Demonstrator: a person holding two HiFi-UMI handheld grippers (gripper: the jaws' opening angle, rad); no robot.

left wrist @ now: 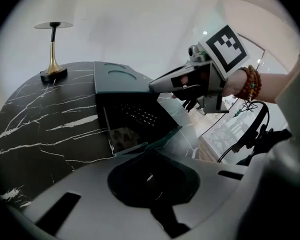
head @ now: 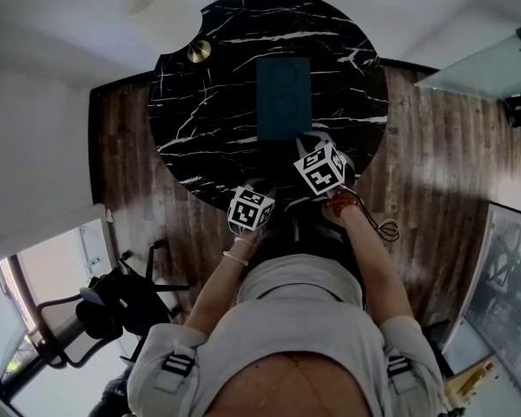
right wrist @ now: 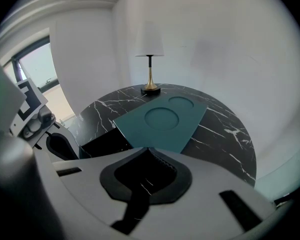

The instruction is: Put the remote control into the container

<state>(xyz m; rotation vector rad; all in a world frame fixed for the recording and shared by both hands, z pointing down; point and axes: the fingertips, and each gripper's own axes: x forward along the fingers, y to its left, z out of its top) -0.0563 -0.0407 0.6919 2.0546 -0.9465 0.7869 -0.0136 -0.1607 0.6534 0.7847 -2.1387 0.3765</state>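
Round black marble table (head: 200, 137) bearing a teal container (left wrist: 121, 140), seen from the head and from both hand-held grippers. The remote control (left wrist: 136, 115) lies inside the container on its floor, keypad upward, under the raised lid (left wrist: 121, 76). In the left gripper view its band of keys runs obliquely from upper left to lower right. The interior is dim, so the body's outline and the way its ends point cannot be settled from these views. The right gripper (right wrist: 151, 151) has its jaws pressed together on the near edge of the lid, a flat teal plate with two round recesses. It holds that edge up and clear of the container's walls, with the far edge lower. In the left gripper view its tips meet the lid's edge above and to the right of the remote control, and do not touch it. The left gripper (left wrist: 146, 151) sits at the container's near rim, its jaws closed together with nothing between them. The remote control lies just ahead of those jaws and a little lower, past the near wall, apart from them. In the head view the container's long axis runs away from the person, with both grippers at its near end, the right one at the near right corner. A gold-stemmed lamp (left wrist: 53, 49) stands at the far left of the table, well apart from the container.
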